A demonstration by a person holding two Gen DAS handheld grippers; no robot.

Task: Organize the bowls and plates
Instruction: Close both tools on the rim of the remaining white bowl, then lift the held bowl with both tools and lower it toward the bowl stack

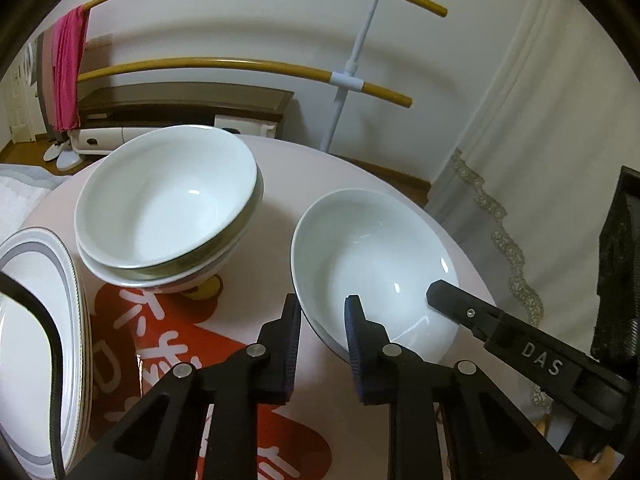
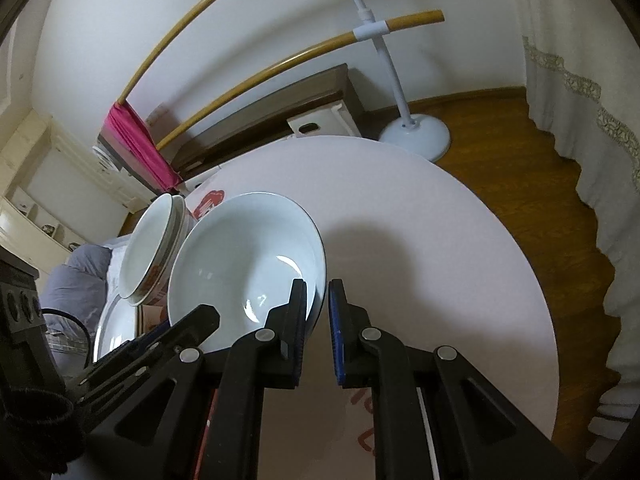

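Your round white desk (image 2: 420, 208) carries everything, with a red printed mat (image 1: 168, 332) lying across its near side. On its left edge in the left wrist view sits a stack of plates (image 1: 60, 320) with grey and dotted rim bands; the top plate shows nothing on it, though a black cable crosses in front.

Behind the mat stands a nested stack of bowls (image 1: 168, 208), the top one white and empty, tilted a little in the one beneath. It stands close beside the single bowl but apart from it.

The single white bowl (image 1: 372, 260) sits on the right of the desk, empty, with a thin dark line around its rim. Both of your grippers are on it. Your left gripper (image 1: 322, 320) has its two fingers drawn in on the bowl's near rim, one pad outside the wall and one inside, clamped on it. Your right gripper (image 2: 318, 308) pinches the opposite side of the rim the same way, the wall of the bowl caught between its blue-edged pads. In the left wrist view, one of its fingers (image 1: 452, 300) reaches into the bowl from the right.
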